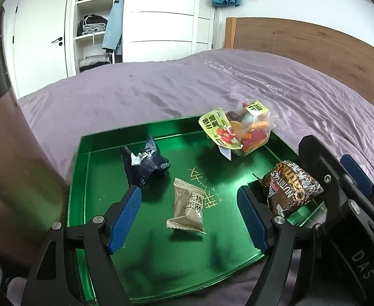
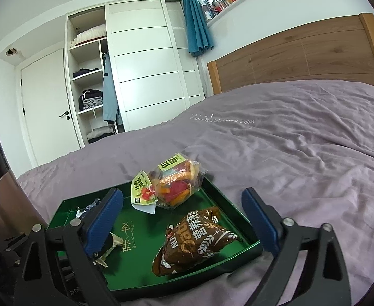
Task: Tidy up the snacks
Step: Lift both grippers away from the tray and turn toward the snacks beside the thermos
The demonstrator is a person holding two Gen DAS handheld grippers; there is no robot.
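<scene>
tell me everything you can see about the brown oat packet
The oat packet is a glossy brown plastic pouch, puffed and crinkled, printed with white grain ears, Chinese characters and "NUTRITIOUS". It looks sealed. It lies tilted inside the green tray, near the right wall at the near corner, apart from the other snacks. Neither gripper holds it.

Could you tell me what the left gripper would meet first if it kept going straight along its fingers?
Most likely the tan sesame candy packet, which lies on the green tray between the open left gripper fingers; depth is hard to judge.
</scene>
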